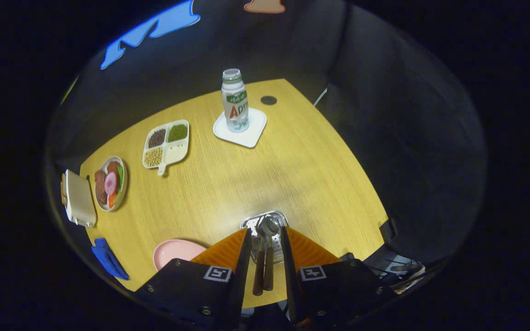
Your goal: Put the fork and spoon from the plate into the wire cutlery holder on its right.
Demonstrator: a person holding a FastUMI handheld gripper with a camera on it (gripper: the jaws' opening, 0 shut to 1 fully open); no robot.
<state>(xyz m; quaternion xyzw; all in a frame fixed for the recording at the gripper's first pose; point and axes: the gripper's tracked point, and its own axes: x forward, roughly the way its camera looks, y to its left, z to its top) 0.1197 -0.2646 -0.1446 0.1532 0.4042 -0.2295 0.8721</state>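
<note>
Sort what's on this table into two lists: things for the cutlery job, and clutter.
Job: fork and spoon, upright between the open jaws of the gripper; wire cutlery holder; pink plate.

Clutter: bottle on white coaster; divided tray; food plate; blue cloth.

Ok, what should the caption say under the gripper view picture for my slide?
Gripper open above the wire cutlery holder, fork and spoon between its fingers, pink plate alongside.
</note>
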